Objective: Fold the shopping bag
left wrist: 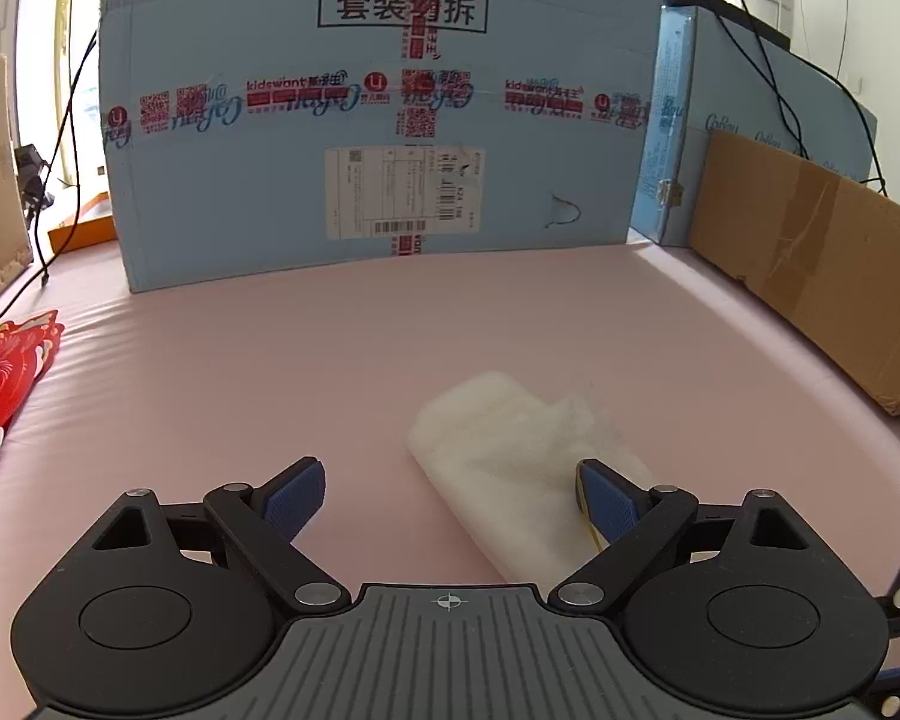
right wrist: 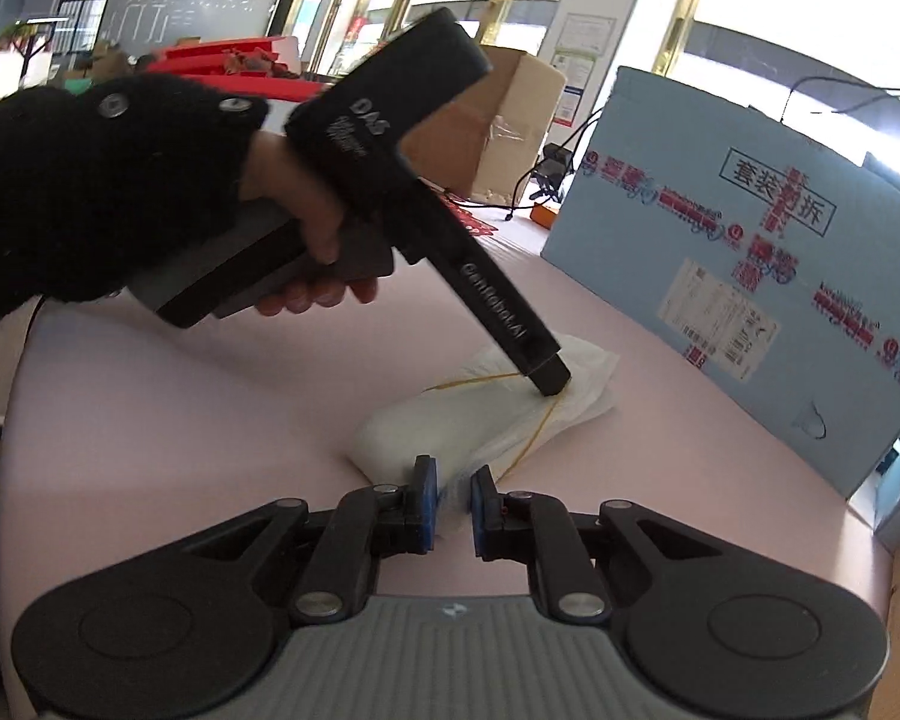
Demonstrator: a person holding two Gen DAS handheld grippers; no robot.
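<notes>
One shopping bag [right wrist: 486, 420], white and thin, lies already bundled into a short roll on the pink bench [right wrist: 180, 408], out in the open middle and well clear of the blue carton [right wrist: 750, 252] along the far edge. Its long axis runs slantwise, from the near end by the right gripper [right wrist: 450, 501] away toward that carton. A yellow rubber band [right wrist: 534, 438] is strung across the roll. The right gripper sits at the near end, jaws almost together with a wisp of the bag's film in the narrow gap; whether the pads truly pinch it cannot be told. The left gripper [left wrist: 450, 498], held in a hand [right wrist: 306, 240] with a black sleeve, reaches in from the side, its jaws spread wide and holding nothing, one finger [left wrist: 606, 501] over the roll where the band passes. Judged from this, the right hand is nearer the roll's end and the left is placed to work the band around its middle.
</notes>
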